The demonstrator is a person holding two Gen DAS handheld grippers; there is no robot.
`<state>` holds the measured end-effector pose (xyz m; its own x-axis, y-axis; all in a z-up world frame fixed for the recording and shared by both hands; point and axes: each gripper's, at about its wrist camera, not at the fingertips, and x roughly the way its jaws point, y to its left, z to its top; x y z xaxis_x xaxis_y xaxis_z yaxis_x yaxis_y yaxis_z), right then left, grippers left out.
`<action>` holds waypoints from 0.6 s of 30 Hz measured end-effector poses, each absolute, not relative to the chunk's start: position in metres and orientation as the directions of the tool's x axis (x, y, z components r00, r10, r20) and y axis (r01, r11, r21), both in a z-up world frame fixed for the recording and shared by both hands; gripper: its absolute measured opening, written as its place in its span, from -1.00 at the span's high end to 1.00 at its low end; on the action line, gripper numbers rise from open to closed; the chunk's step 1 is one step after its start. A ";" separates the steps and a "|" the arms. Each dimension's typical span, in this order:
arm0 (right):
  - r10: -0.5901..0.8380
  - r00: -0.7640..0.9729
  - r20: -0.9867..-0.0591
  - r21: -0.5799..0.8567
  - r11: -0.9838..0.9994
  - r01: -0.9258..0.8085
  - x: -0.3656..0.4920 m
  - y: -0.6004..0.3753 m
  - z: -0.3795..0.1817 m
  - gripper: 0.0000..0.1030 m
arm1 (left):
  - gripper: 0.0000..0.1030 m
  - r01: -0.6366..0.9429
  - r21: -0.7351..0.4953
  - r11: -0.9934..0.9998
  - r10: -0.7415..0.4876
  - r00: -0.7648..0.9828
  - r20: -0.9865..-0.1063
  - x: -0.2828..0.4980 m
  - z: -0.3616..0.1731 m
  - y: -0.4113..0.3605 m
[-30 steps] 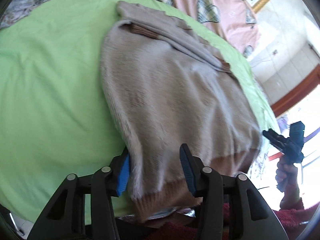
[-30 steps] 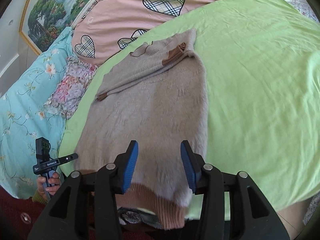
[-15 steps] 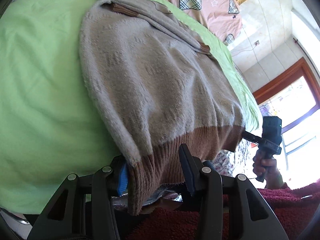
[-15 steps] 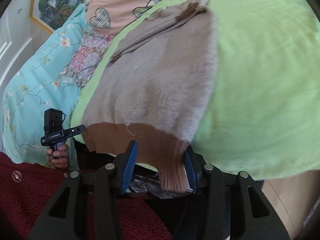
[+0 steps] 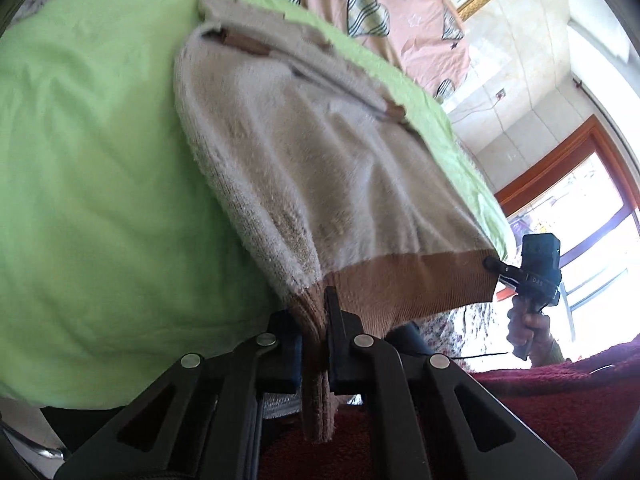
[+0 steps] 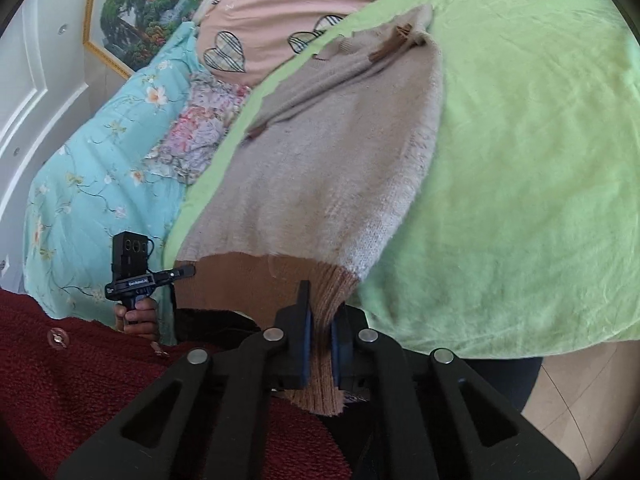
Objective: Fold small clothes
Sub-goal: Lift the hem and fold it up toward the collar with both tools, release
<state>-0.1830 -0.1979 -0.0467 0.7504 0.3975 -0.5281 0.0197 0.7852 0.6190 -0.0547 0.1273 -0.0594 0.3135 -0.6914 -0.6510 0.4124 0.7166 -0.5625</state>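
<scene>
A beige knitted sweater with a brown ribbed hem lies on a green blanket, its sleeves folded across the chest. My left gripper is shut on the hem's left corner, the brown rib pinched between its pads. In the right wrist view the same sweater stretches away over the green blanket, and my right gripper is shut on the hem's right corner. Each view also shows the other gripper at the far hem corner: the right gripper and the left gripper. The hem edge hangs off the bed between them.
Pink bedding with plaid hearts lies behind the blanket, with a turquoise floral quilt and a flowered cloth to the left. A framed painting hangs on the wall. A dark red garment on the person fills the foreground.
Both grippers pulled back from over the sweater's body to the hem and closed on its brown rib. The hem now stretches taut between them at the bed's edge.
</scene>
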 end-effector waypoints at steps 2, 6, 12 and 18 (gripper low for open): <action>0.415 0.768 -0.488 0.636 0.772 -0.013 -0.181 -0.199 -0.037 0.84 | 0.88 0.410 -0.573 0.709 -0.702 0.344 -0.623 -0.055 -0.047 0.132; 0.421 0.813 -0.403 0.659 0.749 -0.062 -0.183 -0.208 -0.010 0.84 | 0.89 0.409 -0.579 0.705 -0.708 0.441 -0.551 -0.055 -0.006 0.145; 0.413 0.852 -0.322 0.671 0.734 -0.103 -0.181 -0.222 0.013 0.84 | 0.89 0.418 -0.589 0.692 -0.719 0.475 -0.507 -0.032 0.012 0.148; 0.390 0.875 -0.286 0.671 0.734 -0.108 -0.141 -0.243 0.025 0.84 | 0.88 0.430 -0.564 0.705 -0.703 0.526 -0.479 0.023 0.029 0.134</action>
